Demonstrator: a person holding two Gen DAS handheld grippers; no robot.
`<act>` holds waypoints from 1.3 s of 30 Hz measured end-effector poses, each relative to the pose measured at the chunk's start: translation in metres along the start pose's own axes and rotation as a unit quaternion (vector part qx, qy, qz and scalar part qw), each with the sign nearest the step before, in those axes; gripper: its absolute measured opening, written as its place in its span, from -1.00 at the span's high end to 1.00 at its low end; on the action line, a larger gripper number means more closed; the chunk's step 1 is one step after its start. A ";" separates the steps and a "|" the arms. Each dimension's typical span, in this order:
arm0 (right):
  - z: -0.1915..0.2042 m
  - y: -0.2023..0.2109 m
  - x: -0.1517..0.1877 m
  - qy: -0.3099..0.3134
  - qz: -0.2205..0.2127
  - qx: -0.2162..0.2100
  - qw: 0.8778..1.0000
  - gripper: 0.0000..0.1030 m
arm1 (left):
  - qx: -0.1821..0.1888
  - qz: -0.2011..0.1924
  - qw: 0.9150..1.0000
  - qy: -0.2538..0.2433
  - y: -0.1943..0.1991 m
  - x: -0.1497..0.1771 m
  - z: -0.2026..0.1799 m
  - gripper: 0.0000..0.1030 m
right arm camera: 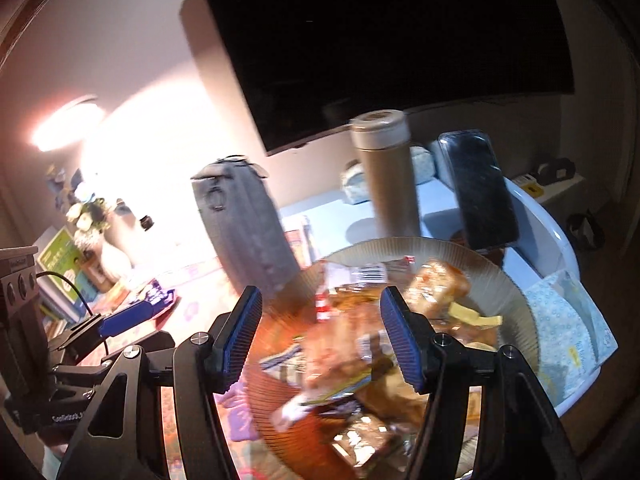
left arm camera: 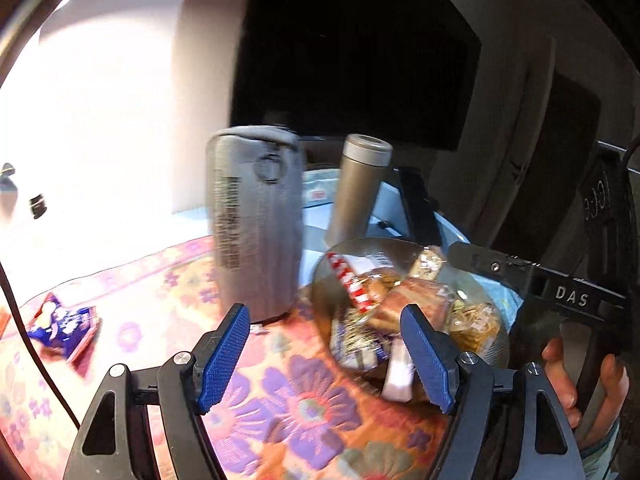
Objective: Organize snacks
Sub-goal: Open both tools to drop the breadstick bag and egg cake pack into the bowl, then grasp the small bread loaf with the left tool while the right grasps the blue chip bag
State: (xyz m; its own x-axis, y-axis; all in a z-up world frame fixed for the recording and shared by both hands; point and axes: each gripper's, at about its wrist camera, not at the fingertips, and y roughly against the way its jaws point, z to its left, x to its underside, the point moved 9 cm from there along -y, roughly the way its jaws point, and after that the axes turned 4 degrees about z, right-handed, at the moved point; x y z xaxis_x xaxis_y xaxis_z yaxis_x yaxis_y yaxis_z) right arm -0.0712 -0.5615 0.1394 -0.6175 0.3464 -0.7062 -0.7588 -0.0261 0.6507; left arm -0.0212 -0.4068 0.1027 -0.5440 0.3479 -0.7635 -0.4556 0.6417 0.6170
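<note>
Your left gripper [left arm camera: 324, 354] has its blue fingers [left arm camera: 224, 356] spread apart with nothing between them but the flowered cloth [left arm camera: 288, 404] on the counter. Just past the right-hand finger sits the clear ribbed bowl [left arm camera: 340, 252] heaped with wrapped snacks [left arm camera: 400, 304]; the finger's tip overlaps the bowl's near side, though you cannot tell if it touches. Straight beyond the left-hand finger stands a grey pouch [left arm camera: 256, 220], upright, and behind the bowl a metal flask [left arm camera: 356, 184]. Far off to the left of the fingers lies a lone blue snack packet [left arm camera: 60, 326]. At the right edge, your hand [left arm camera: 592, 392] wraps the other tool's handle.

Your right gripper [right arm camera: 320, 340] also has its fingers [right arm camera: 240, 336] apart and empty, hovering over the bowl [right arm camera: 516, 320]; the snacks [right arm camera: 440, 284] lie blurred between and beyond them. Past the left-hand finger stands the pouch [right arm camera: 244, 220]; farther on, the flask [right arm camera: 388, 176] and a dark phone [right arm camera: 480, 188] leaning upright.
</note>
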 end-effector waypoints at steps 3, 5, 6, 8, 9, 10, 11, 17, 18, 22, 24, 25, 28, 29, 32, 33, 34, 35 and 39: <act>0.023 -0.001 -0.001 0.016 0.001 -0.011 1.000 -0.18 | -0.017 -0.006 1.000 0.013 0.017 0.007 0.026 -0.46; 0.042 -0.004 -0.001 0.030 0.002 -0.022 0.999 -0.18 | -0.026 -0.009 0.999 0.031 0.028 0.012 0.048 -0.46; 0.051 -0.005 0.000 0.036 0.005 -0.026 0.999 -0.18 | -0.031 -0.011 0.999 0.043 0.034 0.014 0.061 -0.46; 0.072 -0.013 0.002 0.052 0.013 -0.037 0.998 -0.18 | -0.044 -0.016 0.997 0.065 0.044 0.019 0.088 -0.46; 0.085 -0.018 0.005 0.061 0.020 -0.044 0.997 -0.18 | -0.052 -0.019 0.996 0.075 0.050 0.023 0.102 -0.46; 0.097 -0.024 0.008 0.069 0.028 -0.051 0.996 -0.18 | -0.063 -0.021 0.994 0.085 0.058 0.028 0.119 -0.46; 0.109 -0.031 0.012 0.079 0.038 -0.058 0.995 -0.18 | -0.073 -0.023 0.993 0.095 0.063 0.032 0.135 -0.46; 0.188 -0.079 0.050 0.147 0.102 -0.090 0.980 -0.18 | -0.130 -0.034 0.975 0.178 0.104 0.071 0.241 -0.46; 0.201 -0.087 0.057 0.158 0.112 -0.095 0.976 -0.18 | -0.144 -0.035 0.971 0.189 0.111 0.078 0.258 -0.46; 0.247 -0.126 0.091 0.191 0.167 -0.120 0.960 -0.18 | -0.201 -0.026 0.953 0.224 0.129 0.107 0.323 -0.46; 0.262 -0.144 0.106 0.195 0.192 -0.130 0.953 -0.19 | -0.221 -0.009 0.947 0.231 0.129 0.123 0.348 -0.46; 0.267 -0.154 0.111 0.194 0.204 -0.132 0.950 -0.19 | -0.230 0.003 0.945 0.234 0.127 0.132 0.362 -0.46; 0.276 -0.177 0.115 0.186 0.219 -0.132 0.949 -0.19 | -0.230 0.031 0.941 0.247 0.117 0.153 0.390 -0.46; 0.279 -0.184 0.112 0.185 0.219 -0.131 0.949 -0.19 | -0.227 0.038 0.940 0.250 0.113 0.155 0.396 -0.46; 0.287 -0.201 0.095 0.192 0.207 -0.127 0.951 -0.31 | -0.213 0.052 0.941 0.259 0.104 0.153 0.416 -0.51; 0.290 -0.204 0.088 0.196 0.199 -0.127 0.952 -0.36 | -0.209 0.052 0.941 0.260 0.103 0.147 0.422 -0.56; 0.295 -0.209 0.082 0.202 0.190 -0.129 0.952 -0.47 | -0.208 0.050 0.942 0.257 0.100 0.141 0.428 -0.67; 0.300 -0.214 0.076 0.209 0.179 -0.133 0.952 -0.53 | -0.209 0.046 0.944 0.253 0.098 0.132 0.435 -0.74; 0.318 -0.240 0.063 0.250 0.151 -0.143 0.946 -0.54 | -0.225 0.042 0.946 0.228 0.084 0.100 0.465 -0.76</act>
State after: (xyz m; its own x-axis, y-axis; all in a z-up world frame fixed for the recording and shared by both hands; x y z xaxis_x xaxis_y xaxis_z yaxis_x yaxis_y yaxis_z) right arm 0.1382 -0.2354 0.0277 -0.7820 -0.2012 -0.5900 -0.5131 -0.3297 0.7925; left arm 0.2137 0.0000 -0.0107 -0.7927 -0.0130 -0.6095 -0.5950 0.2341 0.7688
